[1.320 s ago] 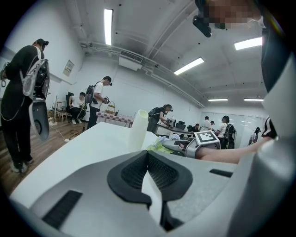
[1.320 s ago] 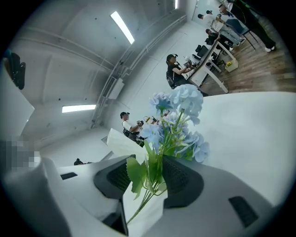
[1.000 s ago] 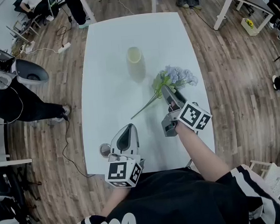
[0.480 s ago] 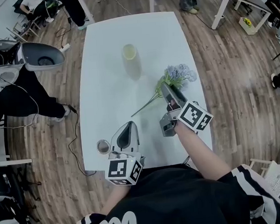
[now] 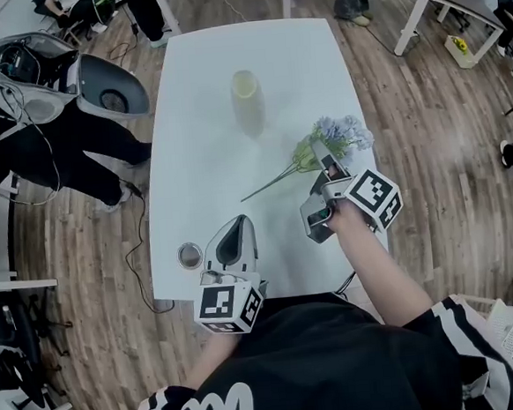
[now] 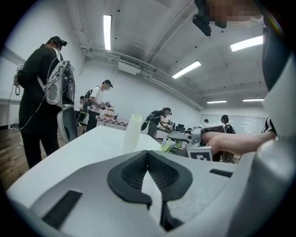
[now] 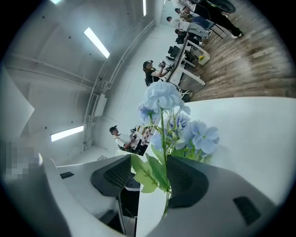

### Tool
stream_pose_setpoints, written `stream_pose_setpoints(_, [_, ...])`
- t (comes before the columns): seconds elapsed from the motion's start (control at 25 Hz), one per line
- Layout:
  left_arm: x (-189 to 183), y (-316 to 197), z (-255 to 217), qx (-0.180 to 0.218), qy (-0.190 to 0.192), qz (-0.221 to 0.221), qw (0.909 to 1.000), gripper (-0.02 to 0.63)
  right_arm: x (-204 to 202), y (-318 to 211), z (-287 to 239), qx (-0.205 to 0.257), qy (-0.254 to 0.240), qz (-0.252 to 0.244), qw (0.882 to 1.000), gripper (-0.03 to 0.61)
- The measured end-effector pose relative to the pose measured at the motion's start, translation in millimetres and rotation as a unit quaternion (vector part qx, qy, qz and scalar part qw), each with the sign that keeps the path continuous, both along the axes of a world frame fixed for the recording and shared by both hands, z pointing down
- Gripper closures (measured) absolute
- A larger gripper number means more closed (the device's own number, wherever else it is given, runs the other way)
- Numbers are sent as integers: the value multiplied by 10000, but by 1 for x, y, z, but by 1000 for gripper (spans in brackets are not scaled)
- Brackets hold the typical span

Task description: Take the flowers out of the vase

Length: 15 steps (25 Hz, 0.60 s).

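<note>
Flowers (image 5: 335, 136) run diagonally, blooms far-right, stem tip near-left.

— Where do we have our left gripper (image 5: 239, 223)?

— Close in front of our body, pointing away, its jaws pressed together on nothing.

— And our right gripper (image 5: 325, 161)?

— Reached further out on our bare right forearm (image 5: 377, 270), rolled to one side. Its jaws have just been opening and stand apart, with the flower stem (image 7: 163, 134) between them. The stem may brush one pad; we can't be sure.

Pale-blue, green-leaved flowers (image 5: 343, 134) — cream vase (image 5: 247, 103), white table (image 5: 202, 168), wood-grain floor (image 5: 433, 141)
</note>
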<state>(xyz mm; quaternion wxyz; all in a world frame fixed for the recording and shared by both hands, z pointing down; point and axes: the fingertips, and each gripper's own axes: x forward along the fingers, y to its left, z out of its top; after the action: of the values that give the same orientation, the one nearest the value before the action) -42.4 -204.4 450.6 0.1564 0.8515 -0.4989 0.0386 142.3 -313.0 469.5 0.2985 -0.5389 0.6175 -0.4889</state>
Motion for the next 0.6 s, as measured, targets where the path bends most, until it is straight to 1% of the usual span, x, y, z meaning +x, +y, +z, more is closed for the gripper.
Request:
stream_pose_setpoints(0.12, [0, 2, 0, 28, 14, -11, 10000, 609, 2, 2, -7, 25, -11, 43, 10000, 350])
stream_pose_setpoints(0.2, [1, 2, -1, 40, 26, 0, 10000, 609, -2, -1, -15, 141, 177, -76, 9997, 350])
stream_pose_setpoints(0.36, [3, 2, 0, 46, 40, 14, 10000, 609, -17, -3, -27, 398, 781, -467, 9951, 350])
stream_pose_setpoints(0.6, [4, 3, -4, 59, 45, -1, 10000, 609, -21, -2, -56, 788, 1005, -541, 9903, 350])
